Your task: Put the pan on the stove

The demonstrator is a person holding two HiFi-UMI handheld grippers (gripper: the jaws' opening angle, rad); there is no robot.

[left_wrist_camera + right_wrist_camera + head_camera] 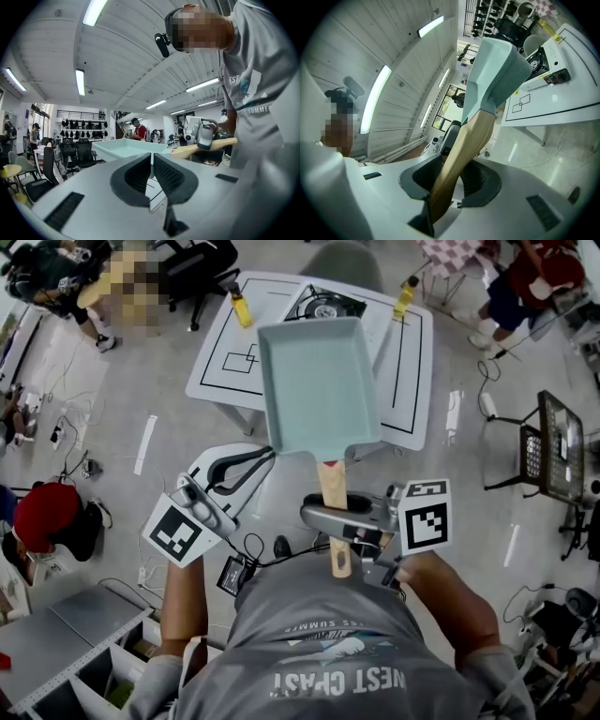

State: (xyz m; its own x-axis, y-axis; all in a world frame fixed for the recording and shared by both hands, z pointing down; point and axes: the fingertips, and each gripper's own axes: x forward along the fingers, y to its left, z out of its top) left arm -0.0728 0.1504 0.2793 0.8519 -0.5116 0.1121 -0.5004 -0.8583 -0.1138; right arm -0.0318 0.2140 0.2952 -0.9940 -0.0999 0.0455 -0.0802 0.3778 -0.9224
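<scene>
A pale teal rectangular pan with a wooden handle hangs level in the air, between me and the white table. My right gripper is shut on that handle near its end, the wood running up between the pads to the pan. The black stove sits at the table's far middle, beyond the pan; it also shows as the stove past the pan's edge. My left gripper floats left of the handle, shut and empty. From the left gripper the pan shows ahead.
Two yellow bottles stand at the table's far corners. Black lines mark the tabletop. Cables lie on the floor. A black wire rack stands at the right, a grey shelf at the lower left. People and office chairs surround the table.
</scene>
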